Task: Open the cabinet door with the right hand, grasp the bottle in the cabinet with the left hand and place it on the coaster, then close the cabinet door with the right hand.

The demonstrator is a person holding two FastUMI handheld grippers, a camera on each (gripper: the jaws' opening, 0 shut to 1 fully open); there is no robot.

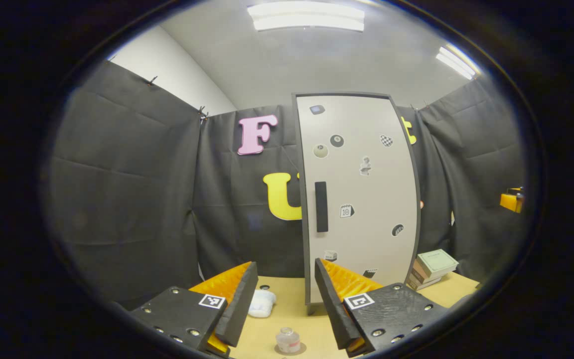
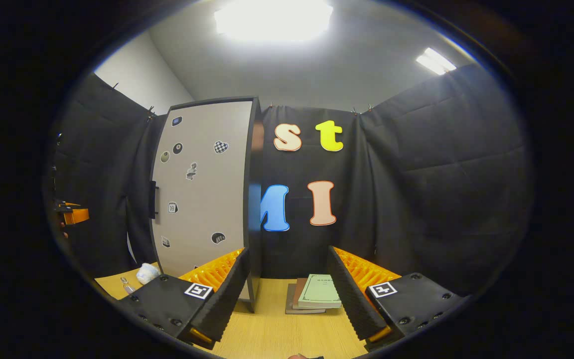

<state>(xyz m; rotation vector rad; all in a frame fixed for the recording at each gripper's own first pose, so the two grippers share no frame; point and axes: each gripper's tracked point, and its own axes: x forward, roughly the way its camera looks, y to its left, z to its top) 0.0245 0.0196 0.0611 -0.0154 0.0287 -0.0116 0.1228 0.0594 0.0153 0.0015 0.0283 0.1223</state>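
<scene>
The bottle (image 1: 288, 339) stands on its coaster (image 1: 290, 350), low centre between the open left hand-held gripper (image 1: 285, 299), the door (image 1: 359, 197) shut; right hand-held gripper (image 2: 287, 294) open too.

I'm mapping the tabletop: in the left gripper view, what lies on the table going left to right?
White cloth → bottle → cabinet → books.

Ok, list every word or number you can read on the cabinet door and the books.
Cabinet door, stickers: too small to read for sure.
Green book on top of the stack: cover print blurred, unreadable.
Nothing else legible on either.
</scene>
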